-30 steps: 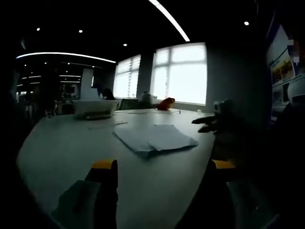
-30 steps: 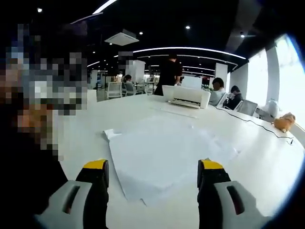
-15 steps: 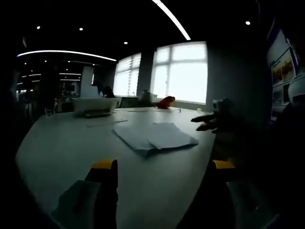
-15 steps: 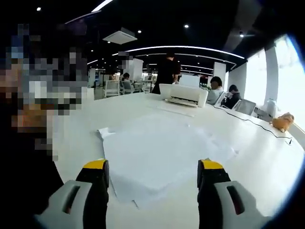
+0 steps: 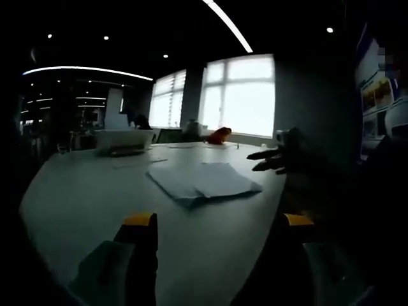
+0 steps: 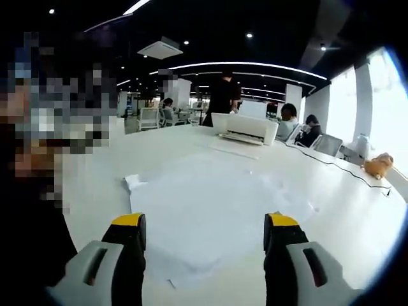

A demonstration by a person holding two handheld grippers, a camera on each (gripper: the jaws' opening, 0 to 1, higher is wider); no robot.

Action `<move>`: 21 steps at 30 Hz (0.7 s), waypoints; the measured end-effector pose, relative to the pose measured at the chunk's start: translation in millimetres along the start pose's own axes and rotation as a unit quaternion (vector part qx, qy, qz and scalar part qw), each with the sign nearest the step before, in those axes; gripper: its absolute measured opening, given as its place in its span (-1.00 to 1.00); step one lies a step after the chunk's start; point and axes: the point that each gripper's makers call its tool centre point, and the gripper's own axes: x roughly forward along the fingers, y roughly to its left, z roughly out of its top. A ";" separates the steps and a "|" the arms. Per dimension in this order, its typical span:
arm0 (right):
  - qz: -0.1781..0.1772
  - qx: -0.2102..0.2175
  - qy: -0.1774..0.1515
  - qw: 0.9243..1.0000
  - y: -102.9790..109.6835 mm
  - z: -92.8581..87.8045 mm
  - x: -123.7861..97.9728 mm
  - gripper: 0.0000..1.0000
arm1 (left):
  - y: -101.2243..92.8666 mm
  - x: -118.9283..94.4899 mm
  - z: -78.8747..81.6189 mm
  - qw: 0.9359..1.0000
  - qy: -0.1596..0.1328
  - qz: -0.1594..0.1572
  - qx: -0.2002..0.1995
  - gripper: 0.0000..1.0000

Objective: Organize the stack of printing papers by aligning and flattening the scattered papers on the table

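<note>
On the white bench (image 6: 357, 217), the loose stack of printing papers (image 6: 210, 210) lies fanned and uneven (sheets askew), just ahead of the right claw (image 6: 204, 231), jaws apart and empty. The left claw (image 5: 211, 228), also apart, holds nothing; a printer (image 6: 245, 129) sits beyond.

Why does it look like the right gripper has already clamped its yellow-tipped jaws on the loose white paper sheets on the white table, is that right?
Not quite. In the right gripper view the right gripper has its yellow-tipped jaws wide apart, holding nothing. The loose white paper sheets do lie on the white table, spread unevenly between and beyond the jaws.
</note>
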 end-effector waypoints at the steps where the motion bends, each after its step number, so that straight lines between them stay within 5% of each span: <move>1: -0.001 0.002 -0.002 1.000 -1.6 1.3 0.0 0.42 | 0.0 0.1 0.8 1.000 -0.001 0.001 0.001 0.63; 21: -0.009 0.006 -0.004 1.000 -8.4 8.0 0.9 0.42 | -1.7 0.9 1.5 1.000 0.005 0.009 0.010 0.61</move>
